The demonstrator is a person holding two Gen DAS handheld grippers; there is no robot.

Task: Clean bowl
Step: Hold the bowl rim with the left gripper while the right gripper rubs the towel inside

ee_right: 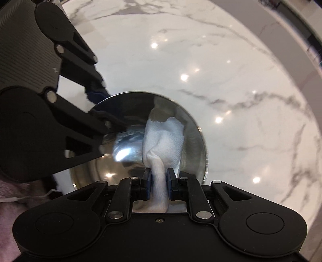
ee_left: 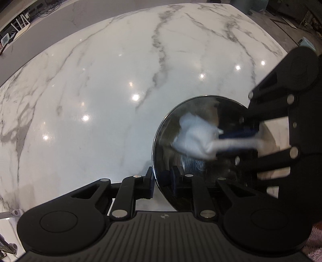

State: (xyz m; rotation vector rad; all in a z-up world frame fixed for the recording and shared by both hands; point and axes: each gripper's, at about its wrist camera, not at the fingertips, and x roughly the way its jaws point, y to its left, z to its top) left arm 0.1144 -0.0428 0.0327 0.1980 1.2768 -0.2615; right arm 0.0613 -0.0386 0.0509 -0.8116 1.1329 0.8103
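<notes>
A shiny steel bowl [ee_left: 201,167] [ee_right: 124,161] stands on the white marble counter. My left gripper [ee_left: 161,181] is shut on the bowl's near rim, one finger outside and one inside; it shows in the right wrist view [ee_right: 100,104] at the bowl's left rim. My right gripper [ee_right: 159,181] is shut on a white paper towel [ee_right: 163,141] and presses it against the bowl's inner wall. In the left wrist view the right gripper [ee_left: 239,139] comes in from the right with the towel [ee_left: 197,139] inside the bowl, blurred.
The marble counter [ee_left: 100,90] [ee_right: 231,80] spreads wide around the bowl. A grey floor strip and cables [ee_left: 24,18] lie beyond its far left edge. Pink fuzzy fabric [ee_right: 12,193] shows at the lower left.
</notes>
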